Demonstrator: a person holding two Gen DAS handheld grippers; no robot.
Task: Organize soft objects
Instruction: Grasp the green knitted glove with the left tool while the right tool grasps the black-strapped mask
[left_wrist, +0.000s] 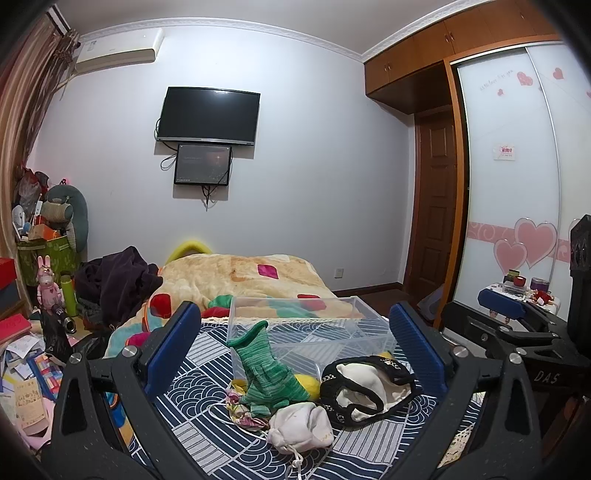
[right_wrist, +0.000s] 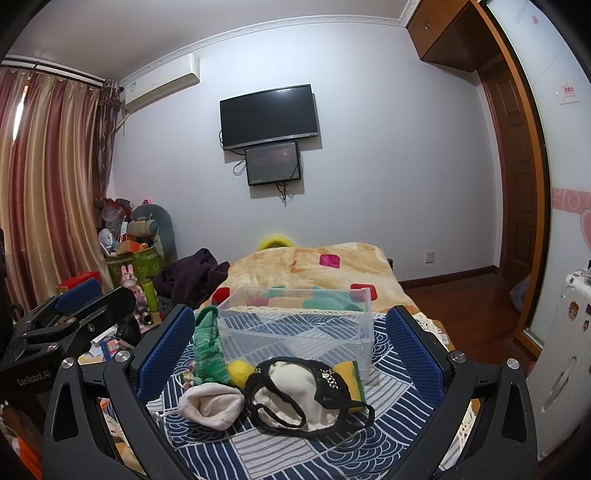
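Both grippers (left_wrist: 295, 332) (right_wrist: 291, 332) spread wide, empty, over rumpled white drawstring pouch (left_wrist: 301, 428).

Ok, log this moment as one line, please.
left gripper: open, holding nothing | right gripper: open, holding nothing | clear box: nothing inside | green sock, white pouch, black-and-white garment: on cloth

Patterned cloth (left_wrist: 207, 435) on bed: clear bin (left_wrist: 310, 332) far; glove (left_wrist: 266, 373) near left leaning against it, pouch (left_wrist: 301, 428) nearest, mesh-edged fabric (left_wrist: 365, 391) right; blanket (left_wrist: 251, 280) behind.
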